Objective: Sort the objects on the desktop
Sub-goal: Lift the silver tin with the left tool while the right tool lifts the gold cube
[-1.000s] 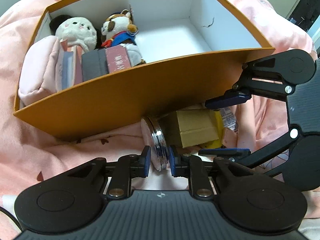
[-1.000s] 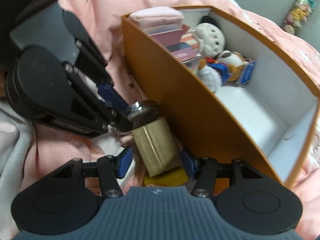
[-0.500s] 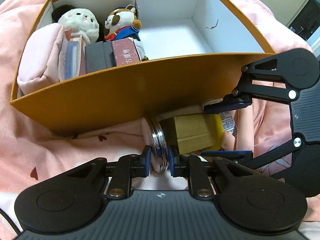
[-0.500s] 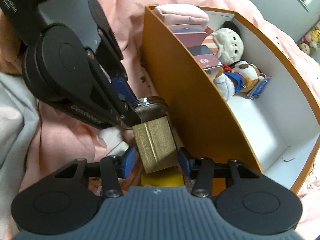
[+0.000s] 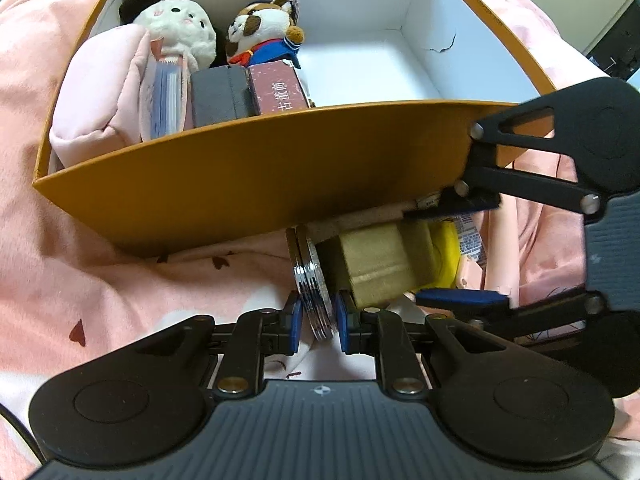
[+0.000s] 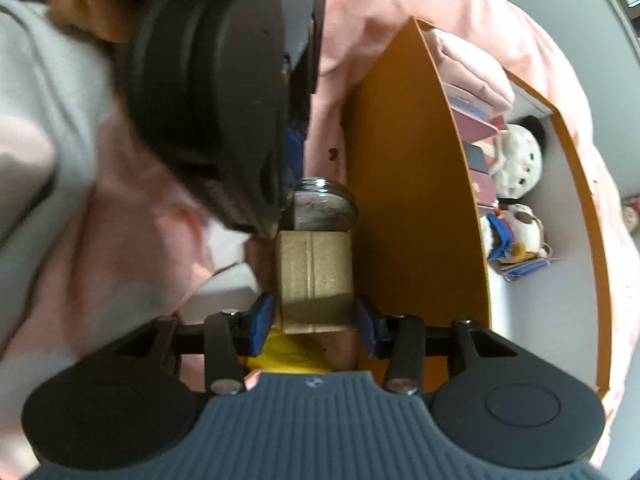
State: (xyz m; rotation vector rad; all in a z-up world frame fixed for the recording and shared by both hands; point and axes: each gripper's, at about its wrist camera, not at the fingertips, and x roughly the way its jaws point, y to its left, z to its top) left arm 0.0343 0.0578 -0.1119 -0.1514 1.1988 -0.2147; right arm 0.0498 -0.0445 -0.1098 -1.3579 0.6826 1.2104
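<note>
jar: lying on its side on the pink bedding point(image 5: 100, 264), right up against the outside of the orange box point(image 5: 248, 184). brown cardboard-looking body point(image 5: 380, 264), silver lid point(image 5: 314, 288) pointing toward the left gripper's camera
left gripper point(image 5: 318, 322): blue pads clamped together on the rim of that silver lid, lid edge sandwiched between them
right gripper point(image 6: 316, 320): straddling the brown body of the jar point(image 6: 316, 280), jaws closing in on it. from its own camera the pads sit just beside the body on each side, can't honestly say they're pressing yet
yellow thing point(image 5: 444, 256): tucked under/behind the far end of the jar, also shows as a yellow patch point(image 6: 288, 354) below the right gripper's pads. can't tell what it is
box contents: all packed at the left end. pink pouch point(image 5: 100, 96), small stack of books point(image 5: 168, 100), dark case point(image 5: 220, 94), maroon box with white characters point(image 5: 278, 92), white plush point(image 5: 180, 28), brown and white plush in a blue outfit point(image 5: 264, 32)
rest of box: white floor showing at the right end
person: hand point(image 6: 76, 4) and grey sleeve point(image 6: 36, 120) at top left of the right wrist view, behind the left gripper's black body
</note>
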